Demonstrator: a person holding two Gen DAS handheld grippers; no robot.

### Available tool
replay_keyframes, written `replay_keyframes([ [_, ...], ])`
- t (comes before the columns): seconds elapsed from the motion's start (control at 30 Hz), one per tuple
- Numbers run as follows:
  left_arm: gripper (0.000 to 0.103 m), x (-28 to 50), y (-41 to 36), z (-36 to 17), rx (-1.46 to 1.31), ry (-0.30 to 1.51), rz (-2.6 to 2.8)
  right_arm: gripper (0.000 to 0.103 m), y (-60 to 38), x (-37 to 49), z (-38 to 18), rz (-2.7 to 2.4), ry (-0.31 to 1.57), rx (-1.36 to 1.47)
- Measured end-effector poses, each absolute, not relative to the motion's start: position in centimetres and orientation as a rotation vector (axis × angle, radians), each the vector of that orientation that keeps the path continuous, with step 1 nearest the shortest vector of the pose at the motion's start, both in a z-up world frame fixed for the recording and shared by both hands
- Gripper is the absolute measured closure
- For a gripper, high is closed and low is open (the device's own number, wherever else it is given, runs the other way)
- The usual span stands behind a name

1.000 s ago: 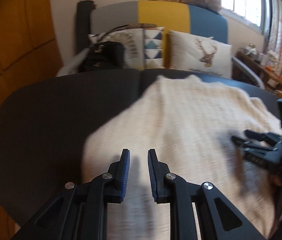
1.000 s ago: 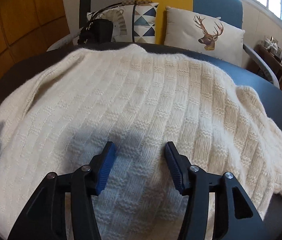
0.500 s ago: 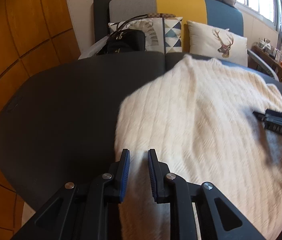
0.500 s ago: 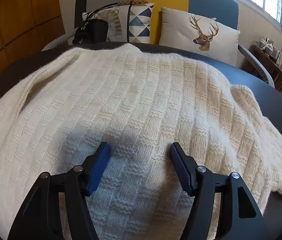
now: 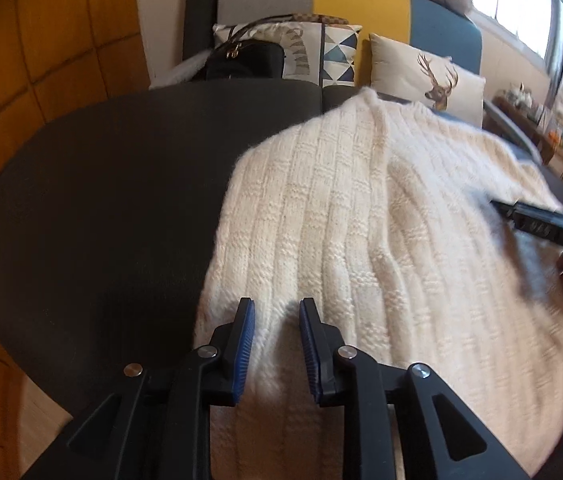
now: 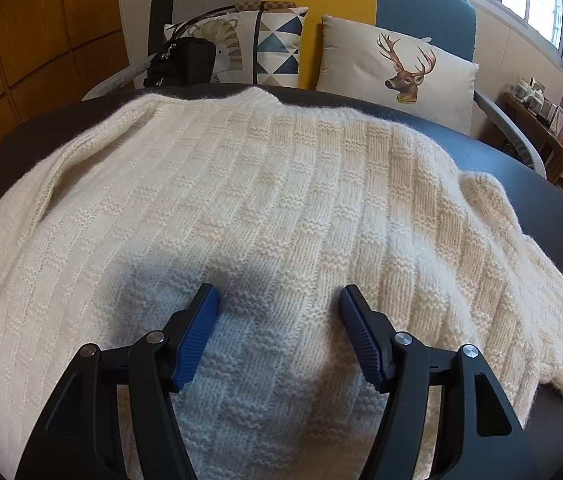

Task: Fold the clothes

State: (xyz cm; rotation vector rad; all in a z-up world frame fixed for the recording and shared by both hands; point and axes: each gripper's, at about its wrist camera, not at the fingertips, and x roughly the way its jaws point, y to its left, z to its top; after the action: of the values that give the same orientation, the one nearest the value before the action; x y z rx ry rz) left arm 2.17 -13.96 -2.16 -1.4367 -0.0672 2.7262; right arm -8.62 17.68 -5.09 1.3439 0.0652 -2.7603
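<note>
At the far left of the left wrist view the dark round table point(image 5: 93, 208) lies bare, with a black handbag point(image 5: 245, 62) on the sofa beyond its far edge. Next comes the cream knitted sweater point(image 5: 361, 240), spread flat on the table; its left side edge runs from near the camera away toward the sofa, and the knit ribs run the same way (so its long axis points away from both tools). The left gripper point(image 5: 275, 344) sits right over that near-left corner: its jaws are narrow and opening at this moment, with a little of the knit showing in the gap, though the blue pads do not look pressed onto it. At the right rim of this view the other tool's black finger reaches in over the cloth.

In the right wrist view the sweater point(image 6: 265, 200) fills the table, a sleeve trailing off to the right, and the deer cushion point(image 6: 397, 68) stands on the sofa behind. The right gripper point(image 6: 279, 328) hovers over the near middle of the body, jaws wide, nothing held. I judge the left hand nearer to a graspable edge; the right hand has only flat cloth below it and the hem lies toward the camera.
</note>
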Motion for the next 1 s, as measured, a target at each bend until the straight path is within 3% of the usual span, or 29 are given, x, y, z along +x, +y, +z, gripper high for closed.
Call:
replay_keyframes([
  [0.43, 0.08, 5.5, -13.0, 0.2, -1.322, -0.15, 2.595, 0.036, 17.7, -8.6, -5.1, -2.76, 0.065, 1.344],
  [0.67, 0.076, 5.3, -10.0, -1.7, -1.388, 0.156, 2.588, 0.036, 17.7, -8.6, -5.1, -2.76, 0.064, 1.343],
  [0.77, 0.076, 5.4, -10.2, -2.0, -1.365, 0.151, 2.602, 0.036, 17.7, -8.6, -5.1, -2.76, 0.063, 1.342],
  [0.9, 0.089, 5.3, -11.3, -2.0, -1.341, 0.073, 2.604, 0.036, 17.8, -8.6, -5.1, -2.759, 0.058, 1.342],
  [1.0, 0.094, 4.9, -11.9, -1.6, -1.335, 0.065, 2.614, 0.036, 17.8, -8.6, -5.1, -2.759, 0.056, 1.341],
])
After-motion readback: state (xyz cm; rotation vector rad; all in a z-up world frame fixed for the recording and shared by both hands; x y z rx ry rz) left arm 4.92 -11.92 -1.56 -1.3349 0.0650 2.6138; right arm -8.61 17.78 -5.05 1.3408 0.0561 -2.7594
